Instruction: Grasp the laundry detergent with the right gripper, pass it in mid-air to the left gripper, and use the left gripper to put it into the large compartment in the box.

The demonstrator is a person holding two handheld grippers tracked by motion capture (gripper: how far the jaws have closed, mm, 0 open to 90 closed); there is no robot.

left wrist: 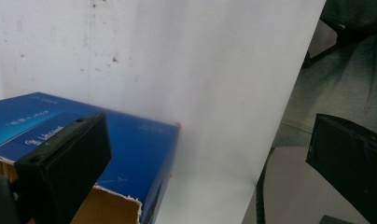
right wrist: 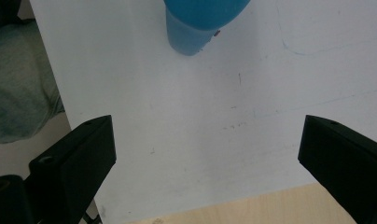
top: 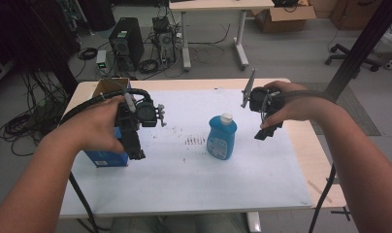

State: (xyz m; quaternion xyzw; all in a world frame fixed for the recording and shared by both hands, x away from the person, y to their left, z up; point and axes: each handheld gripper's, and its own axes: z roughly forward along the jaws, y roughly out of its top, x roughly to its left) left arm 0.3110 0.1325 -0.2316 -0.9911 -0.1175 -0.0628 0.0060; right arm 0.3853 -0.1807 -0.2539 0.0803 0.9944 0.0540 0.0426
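Observation:
A blue bottle (top: 221, 137) with a white cap stands upright near the middle of the white sheet; its lower part (right wrist: 203, 21) shows at the top of the right gripper view. An open blue cardboard box (top: 106, 156) sits at the table's left, partly hidden by the left hand. My left gripper (top: 136, 148) hovers just above the box's right side, jaws wide apart and empty; the box (left wrist: 130, 144) lies under its left jaw. My right gripper (top: 268, 132) hangs open and empty to the right of the bottle, a short gap away.
A white sheet (top: 204, 179) covers most of the wooden table (top: 320, 160). Dark specks (top: 194, 141) mark the sheet left of the bottle. Beyond the table stand computer towers (top: 126, 41), cables, another desk (top: 218, 6), cardboard boxes and an office chair (top: 351, 54).

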